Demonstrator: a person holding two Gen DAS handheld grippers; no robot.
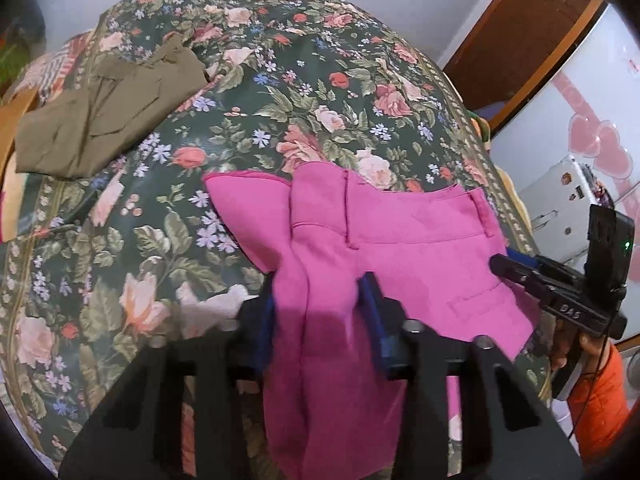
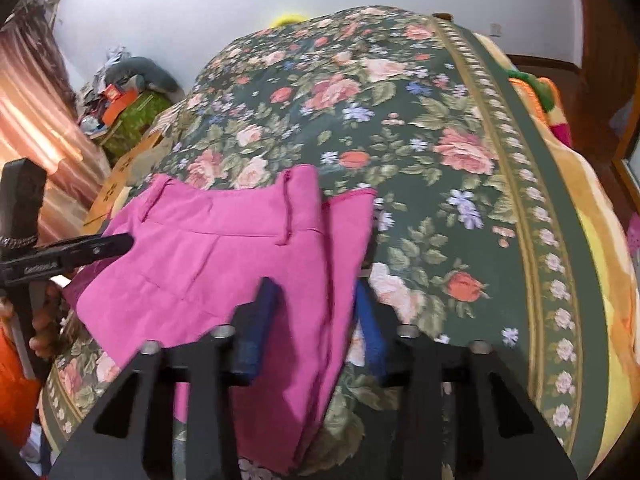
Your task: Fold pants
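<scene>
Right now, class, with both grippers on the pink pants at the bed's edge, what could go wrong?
1. The pink pants hang partly off the floral bedspread; a released grip could let them slide down.
2. Cloth is bunched between the left gripper's fingers, so the fold may crease.
3. The right gripper pinches only an edge, which might slip.

The pants lie on the bedspread at its near edge, the second garment farther back to their left.
</scene>
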